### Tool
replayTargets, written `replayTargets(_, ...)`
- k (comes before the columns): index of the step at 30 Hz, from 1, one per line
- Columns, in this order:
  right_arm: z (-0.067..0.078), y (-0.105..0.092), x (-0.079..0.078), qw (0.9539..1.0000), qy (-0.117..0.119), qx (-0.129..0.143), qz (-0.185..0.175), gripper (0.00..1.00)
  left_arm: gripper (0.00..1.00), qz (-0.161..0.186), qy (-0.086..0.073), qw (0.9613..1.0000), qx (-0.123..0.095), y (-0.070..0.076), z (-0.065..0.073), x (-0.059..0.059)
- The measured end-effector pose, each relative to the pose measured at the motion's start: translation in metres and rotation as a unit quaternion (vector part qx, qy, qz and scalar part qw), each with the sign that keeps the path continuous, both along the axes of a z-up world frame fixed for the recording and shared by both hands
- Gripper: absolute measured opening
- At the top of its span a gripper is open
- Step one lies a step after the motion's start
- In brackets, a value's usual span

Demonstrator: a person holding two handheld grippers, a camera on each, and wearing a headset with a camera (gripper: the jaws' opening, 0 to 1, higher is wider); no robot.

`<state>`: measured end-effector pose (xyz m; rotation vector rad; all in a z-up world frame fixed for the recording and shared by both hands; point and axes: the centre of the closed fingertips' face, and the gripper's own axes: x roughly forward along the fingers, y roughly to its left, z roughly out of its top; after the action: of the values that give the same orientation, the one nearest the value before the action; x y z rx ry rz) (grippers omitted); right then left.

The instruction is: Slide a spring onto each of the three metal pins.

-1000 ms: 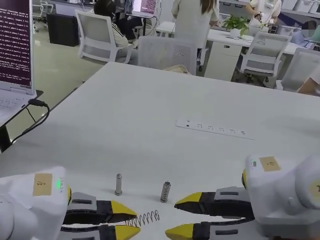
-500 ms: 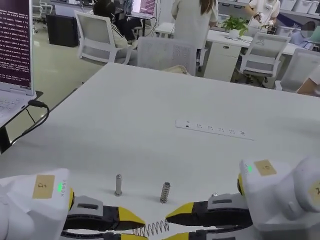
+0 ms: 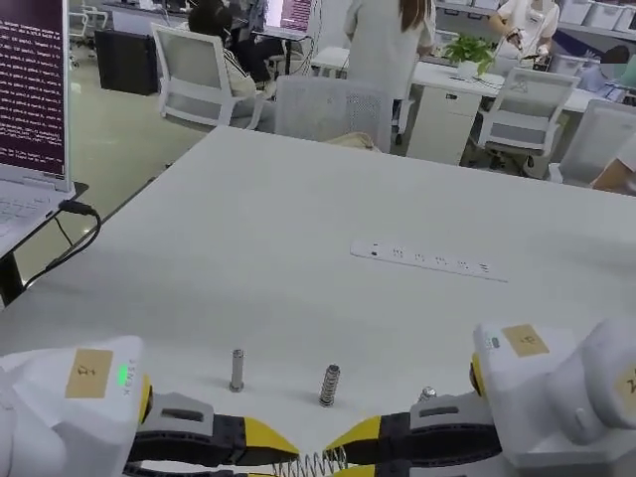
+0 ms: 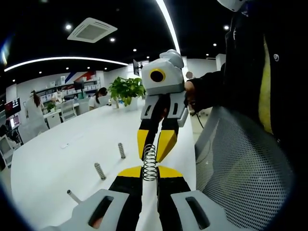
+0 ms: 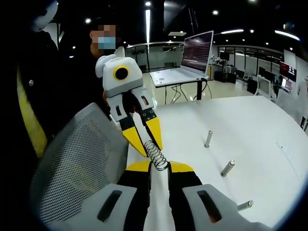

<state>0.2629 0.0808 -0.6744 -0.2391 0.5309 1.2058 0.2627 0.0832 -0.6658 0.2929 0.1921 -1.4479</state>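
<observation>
A loose coil spring [image 3: 323,461] hangs level between my two grippers at the near table edge. My left gripper [image 3: 284,458] is shut on its left end, and its yellow tips pinch the spring [image 4: 150,162] in the left gripper view. My right gripper [image 3: 345,458] is shut on the other end, where the spring [image 5: 156,155] runs up from its tips [image 5: 160,167]. Behind them stand a bare metal pin [image 3: 237,370] and a pin with a spring on it [image 3: 329,385]. The third pin [image 3: 427,395] peeks over my right gripper; it wears a spring [image 5: 244,205].
A white power strip [image 3: 427,261] lies across the middle of the white table [image 3: 298,219]. A laptop [image 3: 30,109] stands on a stand at the left, its cable trailing down. Office chairs, desks and people are beyond the far edge.
My right gripper has moved left and shut on the spring's free end. My left gripper has carried the spring slightly right and lower in the view.
</observation>
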Motion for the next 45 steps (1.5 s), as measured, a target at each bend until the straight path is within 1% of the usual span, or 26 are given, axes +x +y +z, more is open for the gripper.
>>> replayTargets(4,0.002,0.001,0.000,1.0000,-0.002,-0.002,0.001,0.10,0.03,-0.001,-0.001,1.0000,0.001,0.000,0.000,0.000)
replayTargets(8,0.005,0.002,-0.002,1.0000,-0.005,-0.002,0.005,0.11,0.03,-0.003,-0.003,1.0000,0.006,0.000,-0.002,-0.001)
replayTargets(17,0.013,0.007,-0.002,0.9994,-0.019,-0.021,0.020,0.10,0.02,-0.001,-0.007,0.9999,0.011,0.000,-0.003,0.000)
replayTargets(25,0.021,0.015,-0.003,0.9983,-0.030,-0.030,0.041,0.09,0.02,-0.002,-0.011,0.9998,0.016,0.000,-0.005,0.000)
replayTargets(28,0.023,0.020,-0.005,0.9972,-0.036,-0.040,0.053,0.08,0.02,-0.004,-0.011,0.9998,0.017,-0.001,-0.005,-0.001)
replayTargets(31,0.022,0.021,-0.005,0.9955,-0.042,-0.056,0.063,0.09,0.02,-0.006,-0.014,0.9997,0.020,-0.001,-0.006,-0.001)
replayTargets(35,0.016,0.019,-0.004,0.9933,-0.041,-0.079,0.073,0.09,0.02,-0.006,-0.015,0.9997,0.018,-0.001,-0.005,-0.001)
replayTargets(36,0.016,0.020,-0.005,0.9932,-0.039,-0.080,0.075,0.09,0.02,-0.007,-0.016,0.9997,0.019,-0.001,-0.005,-0.001)
replayTargets(38,0.014,0.020,-0.004,0.9916,-0.041,-0.092,0.081,0.09,0.02,-0.007,-0.015,0.9997,0.018,-0.001,-0.005,-0.001)
replayTargets(45,0.011,0.023,-0.004,0.9866,-0.044,-0.119,0.102,0.09,0.02,-0.005,-0.015,0.9997,0.017,-0.001,-0.004,0.000)
